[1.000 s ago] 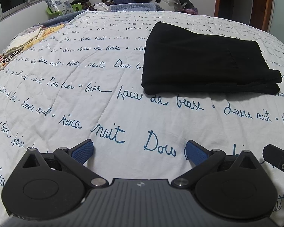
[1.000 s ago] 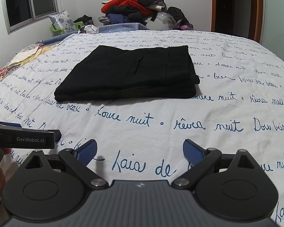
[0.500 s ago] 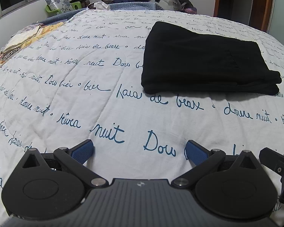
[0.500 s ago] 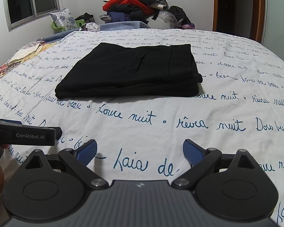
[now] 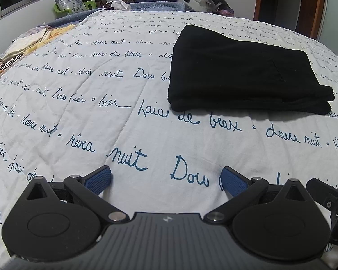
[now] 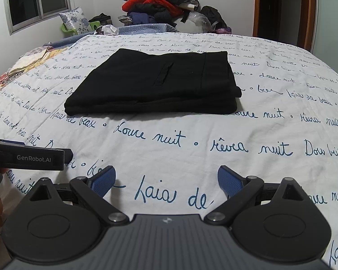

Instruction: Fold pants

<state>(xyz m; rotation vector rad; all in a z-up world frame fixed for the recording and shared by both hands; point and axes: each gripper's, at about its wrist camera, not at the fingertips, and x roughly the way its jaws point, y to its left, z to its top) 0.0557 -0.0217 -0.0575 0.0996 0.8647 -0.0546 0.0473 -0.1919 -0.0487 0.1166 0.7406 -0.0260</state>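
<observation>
Black pants lie folded into a flat rectangle on the white quilt, at the upper right of the left wrist view and in the middle of the right wrist view. My left gripper hovers open over bare quilt, well short of the pants, with nothing between its blue pads. My right gripper is open too, empty, and also a good way in front of the pants. The left gripper's body shows at the left edge of the right wrist view.
The white quilt with blue script covers the bed. A pile of clothes sits beyond the far edge. Folded patterned cloths lie at the far left. A window is at the left, a doorway at the right.
Both grippers tilted slightly, so the pants sit a little lower in the right view. The pants have not moved and both grippers stay open.
</observation>
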